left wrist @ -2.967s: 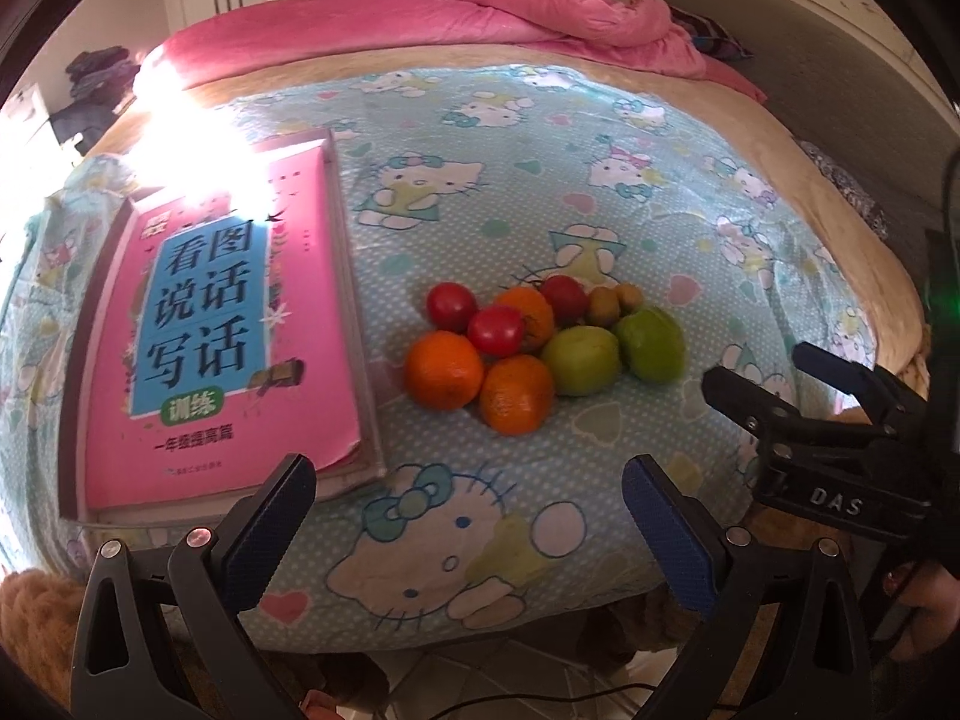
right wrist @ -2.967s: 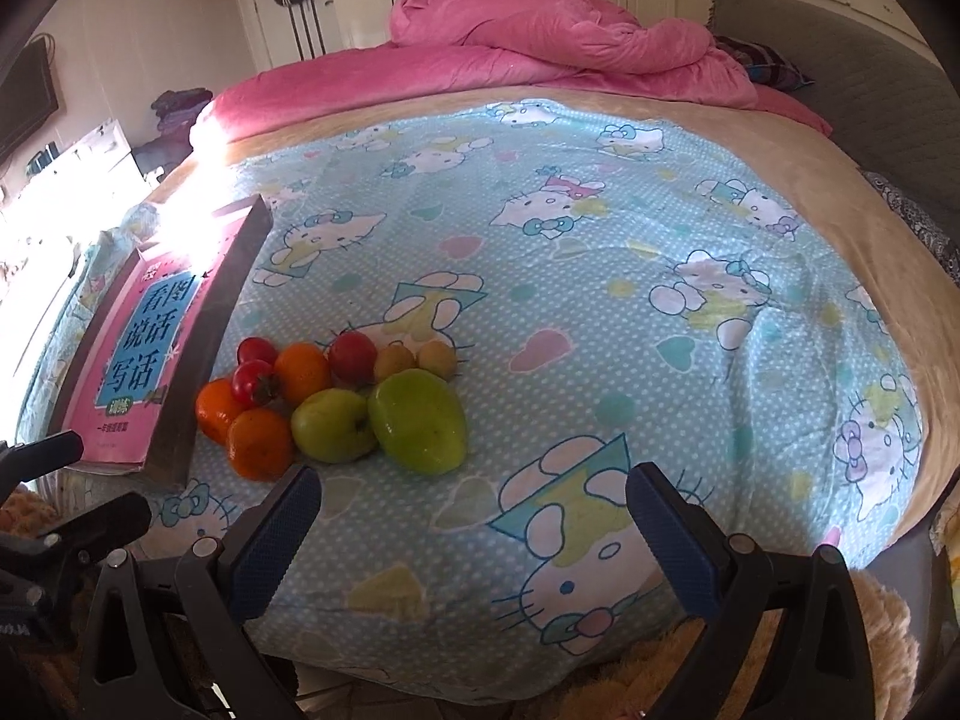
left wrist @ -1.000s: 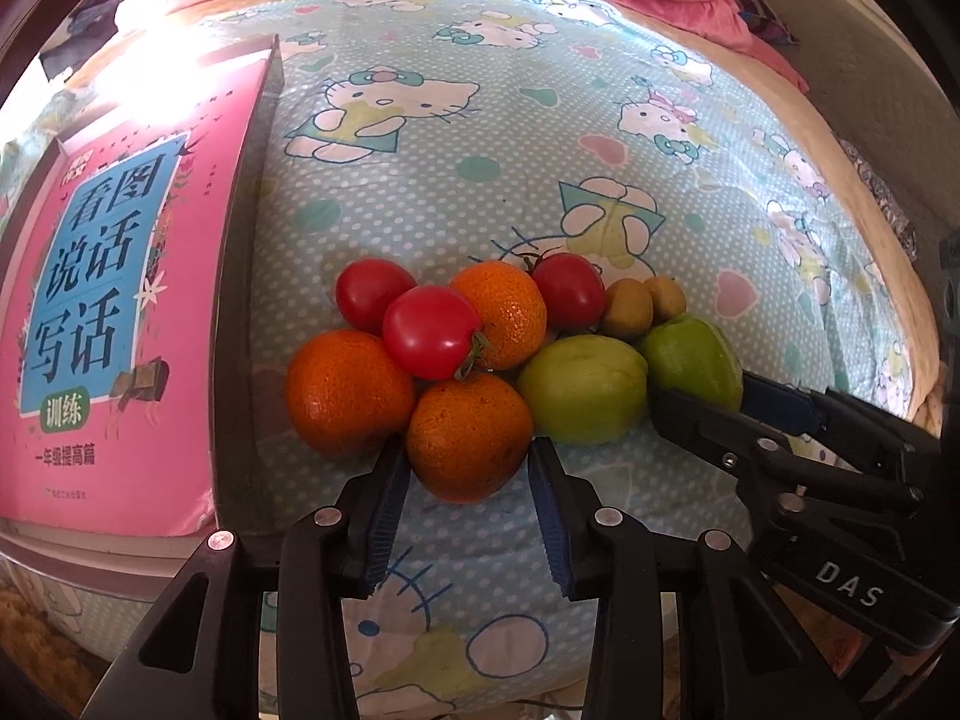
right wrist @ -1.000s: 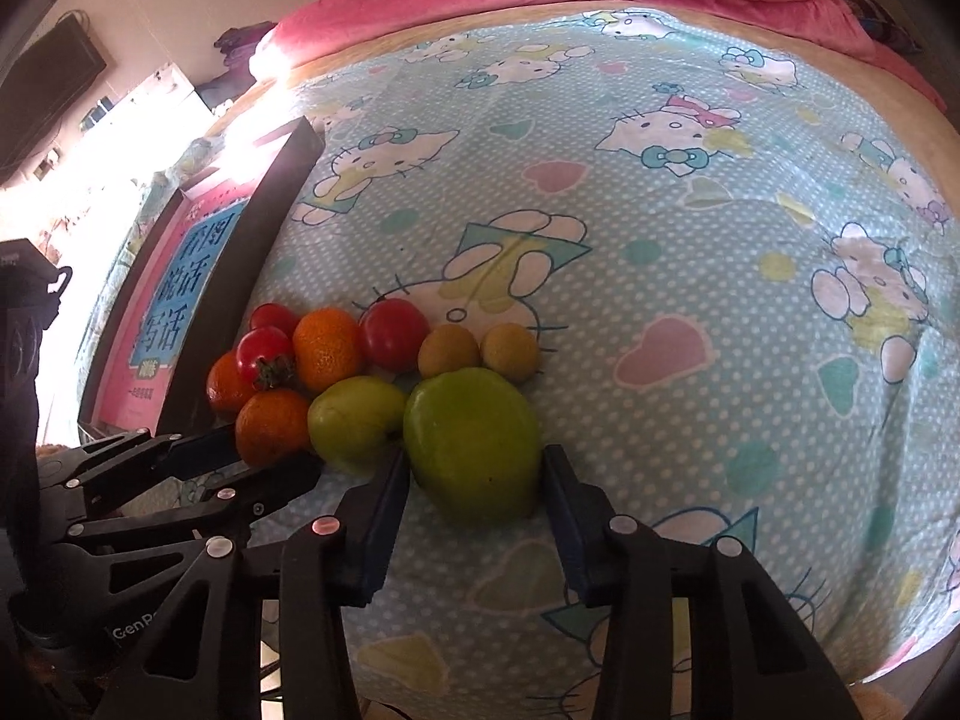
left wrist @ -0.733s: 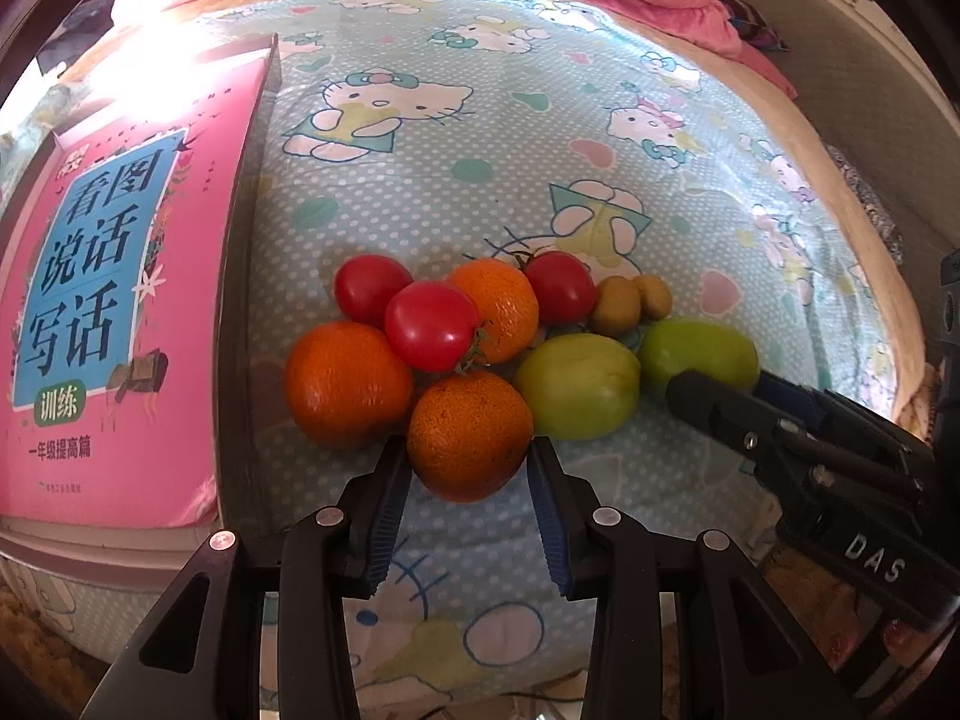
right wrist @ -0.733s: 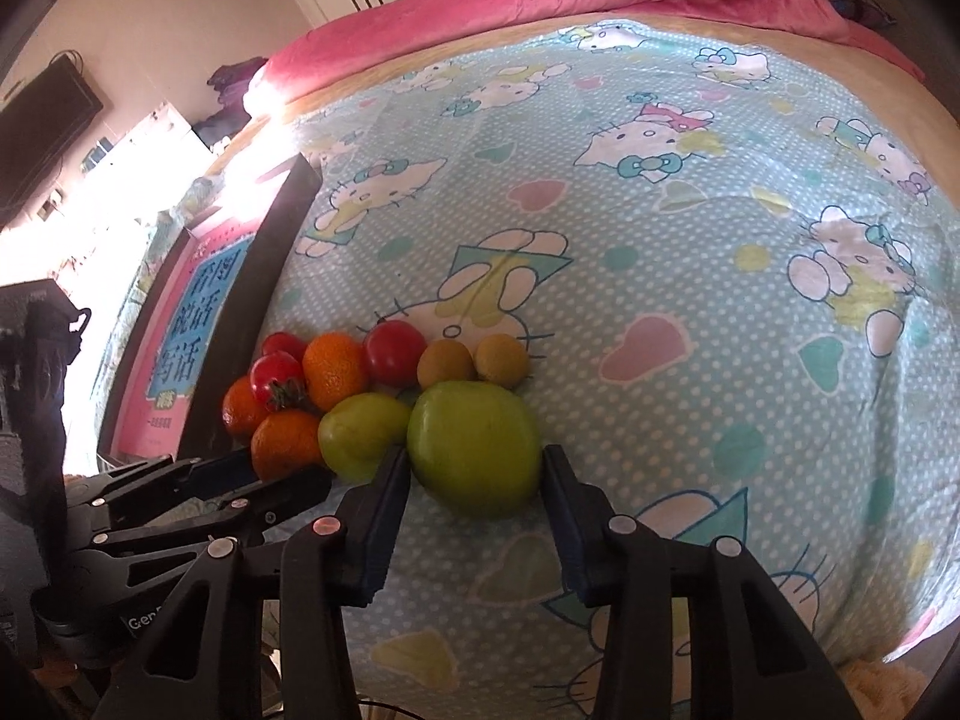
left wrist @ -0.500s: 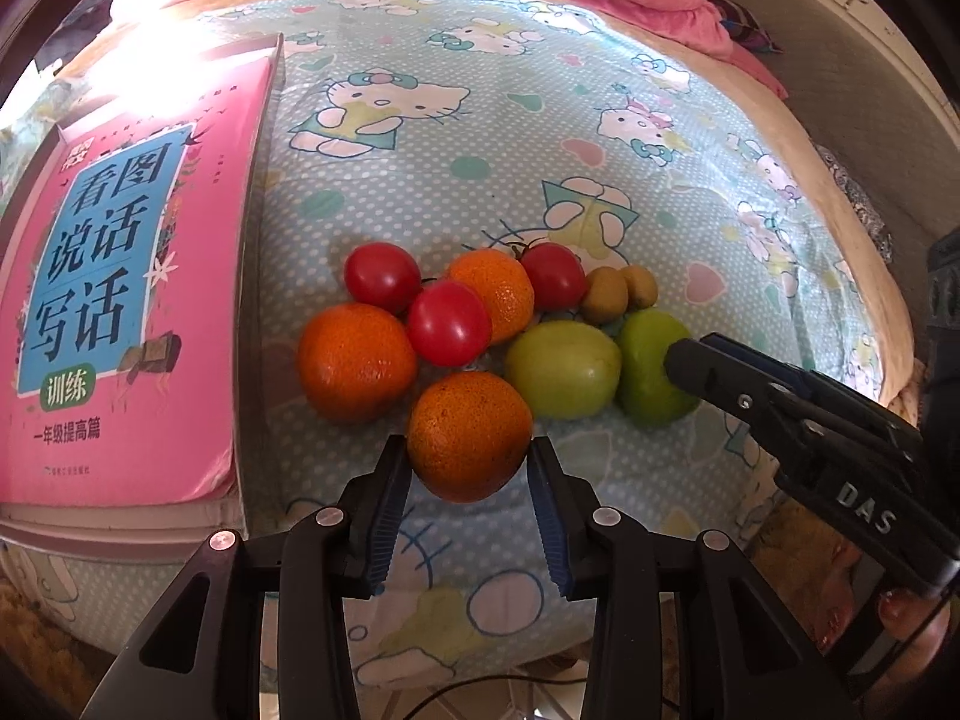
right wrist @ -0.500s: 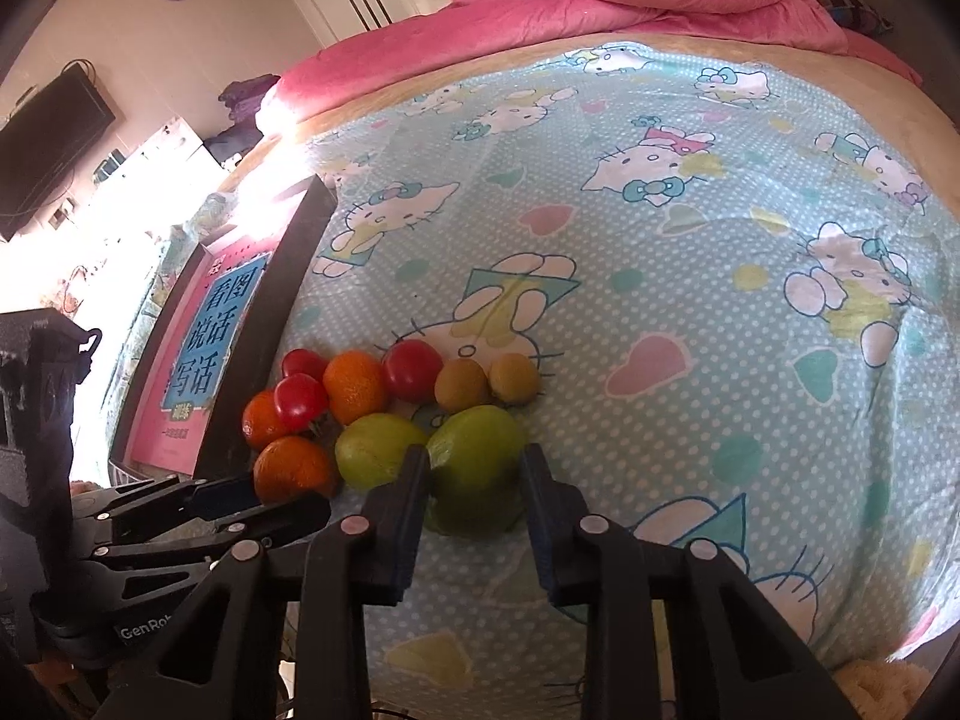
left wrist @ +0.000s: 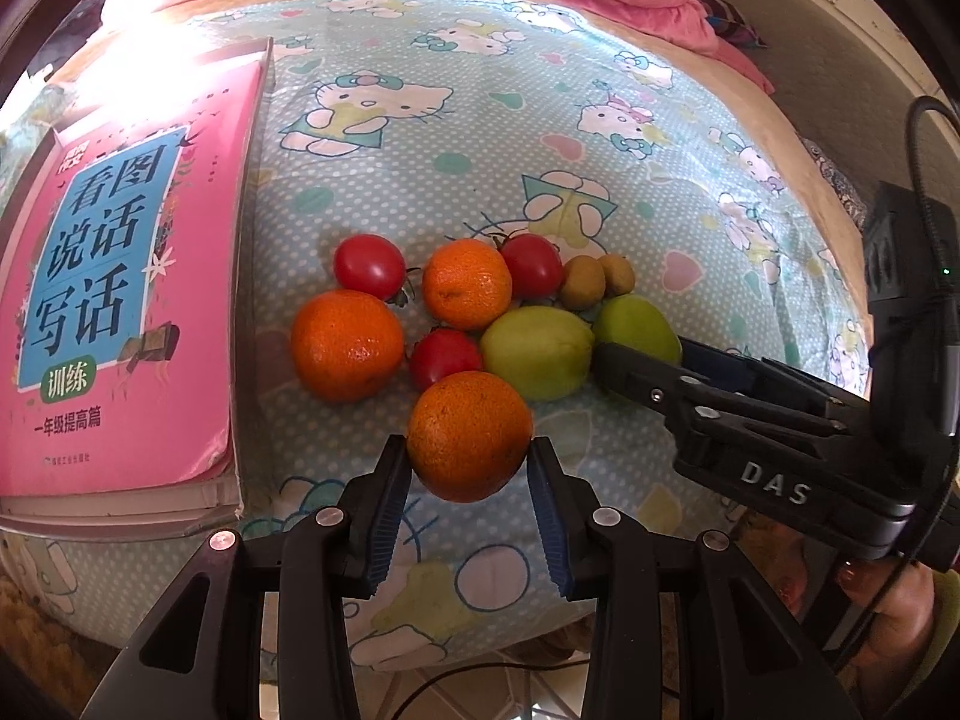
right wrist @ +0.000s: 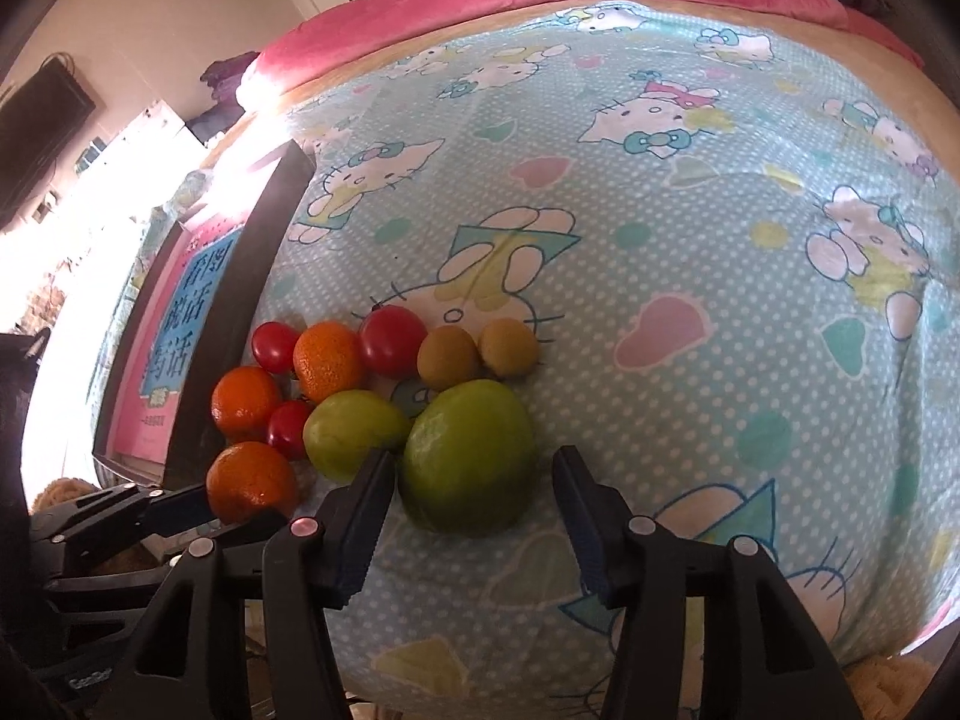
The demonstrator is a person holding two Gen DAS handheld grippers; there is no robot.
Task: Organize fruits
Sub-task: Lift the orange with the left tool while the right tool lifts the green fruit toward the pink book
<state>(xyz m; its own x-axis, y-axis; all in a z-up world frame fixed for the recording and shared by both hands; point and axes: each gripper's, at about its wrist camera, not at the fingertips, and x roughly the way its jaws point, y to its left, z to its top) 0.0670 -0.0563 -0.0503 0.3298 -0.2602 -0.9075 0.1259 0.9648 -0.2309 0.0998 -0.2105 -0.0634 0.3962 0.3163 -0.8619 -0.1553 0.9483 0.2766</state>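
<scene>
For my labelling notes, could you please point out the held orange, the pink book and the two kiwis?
Held orange (left wrist: 469, 435), left wrist view, middle of its peel.
Pink book (left wrist: 108, 276), left wrist view, blue title panel.
Kiwis (right wrist: 449, 357), right wrist view, left kiwi's skin.

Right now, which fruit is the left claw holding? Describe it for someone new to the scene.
On the cartoon bedsheet, right of the pink book, lies a fruit cluster. The orange at its near edge sits pinched in the left claw, apart from two other oranges.

The sheet (left wrist: 600, 138) was pale blue with white dots and cartoon cats — the oranges (left wrist: 347, 345) bright, tomatoes (left wrist: 369, 267) red, the book (left wrist: 120, 276) pink.
</scene>
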